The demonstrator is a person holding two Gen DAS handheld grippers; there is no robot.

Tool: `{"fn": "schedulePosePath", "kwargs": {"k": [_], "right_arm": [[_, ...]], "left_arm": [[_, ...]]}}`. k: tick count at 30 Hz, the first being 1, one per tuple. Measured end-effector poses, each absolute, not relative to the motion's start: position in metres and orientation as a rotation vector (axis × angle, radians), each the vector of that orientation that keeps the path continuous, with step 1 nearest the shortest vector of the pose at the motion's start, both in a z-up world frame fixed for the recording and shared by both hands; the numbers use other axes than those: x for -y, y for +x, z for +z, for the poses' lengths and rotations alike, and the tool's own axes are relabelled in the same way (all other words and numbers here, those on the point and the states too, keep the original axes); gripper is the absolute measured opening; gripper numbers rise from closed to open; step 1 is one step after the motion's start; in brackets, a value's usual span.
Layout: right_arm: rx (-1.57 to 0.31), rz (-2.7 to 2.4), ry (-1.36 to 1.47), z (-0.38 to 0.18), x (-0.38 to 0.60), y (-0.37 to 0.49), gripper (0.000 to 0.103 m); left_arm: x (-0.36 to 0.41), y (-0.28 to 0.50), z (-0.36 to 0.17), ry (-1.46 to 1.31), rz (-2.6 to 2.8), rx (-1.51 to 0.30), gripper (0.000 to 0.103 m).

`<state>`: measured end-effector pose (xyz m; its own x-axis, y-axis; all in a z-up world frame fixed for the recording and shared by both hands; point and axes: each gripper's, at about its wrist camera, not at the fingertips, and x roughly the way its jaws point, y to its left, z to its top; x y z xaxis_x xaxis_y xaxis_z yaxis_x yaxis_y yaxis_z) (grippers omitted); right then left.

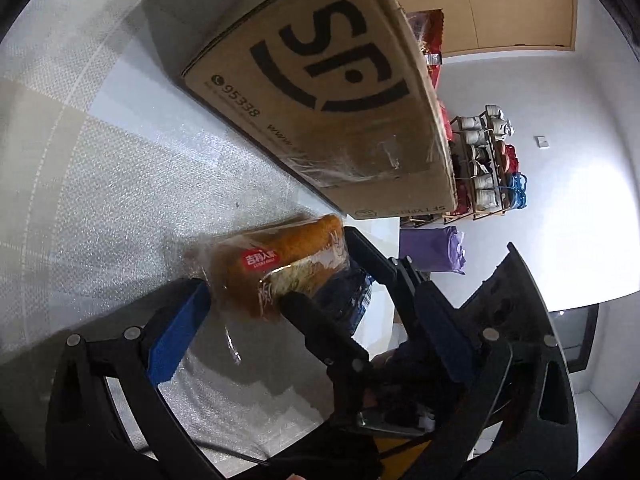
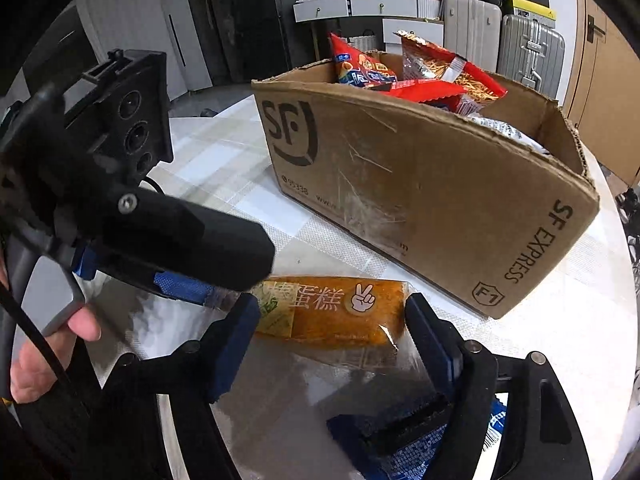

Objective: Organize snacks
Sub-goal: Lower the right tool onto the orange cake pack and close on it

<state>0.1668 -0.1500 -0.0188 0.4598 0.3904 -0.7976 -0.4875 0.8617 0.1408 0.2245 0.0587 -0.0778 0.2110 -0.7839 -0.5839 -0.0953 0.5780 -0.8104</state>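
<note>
Both wrist cameras hang close over the table, tilted down; each sees the cake packet [image 1: 276,268] [image 2: 332,308] at six o'clock and the cardboard box [image 1: 332,92] [image 2: 432,200] toward twelve.

Matt, scuffed cardboard box [image 2: 420,184]; glossy clear plastic cake wrapper [image 2: 332,312].

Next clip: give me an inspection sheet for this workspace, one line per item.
Surface: white round table, pale checked cover.
Job's things: open brown cardboard box holding red snack bags; clear-wrapped orange cake lying before it.
Clutter: dark blue snack packet beneath the right gripper.
Grippers: right gripper open, straddling the cake; left gripper around the cake's end, grip unclear.
Cables: black cable by the hand.
Surroundings: suitcases, shoe rack, wooden door.
</note>
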Motion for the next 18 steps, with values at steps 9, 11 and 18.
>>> {"fn": "schedulePosePath", "kwargs": {"k": [9, 11, 18], "right_arm": [[-0.923, 0.531, -0.088, -0.021, 0.151, 0.166, 0.067], [-0.913, 0.529, -0.093, -0.022, 0.153, 0.166, 0.065], [-0.936, 0.498, -0.111, -0.026, 0.16, 0.176, 0.075]], "left_arm": [[-0.051, 0.22, -0.083, -0.862, -0.547, -1.315, 0.076], [-0.054, 0.217, -0.083, -0.863, -0.54, -1.316, 0.071], [-0.056, 0.216, -0.088, -0.899, -0.549, -1.315, 0.069]]}}
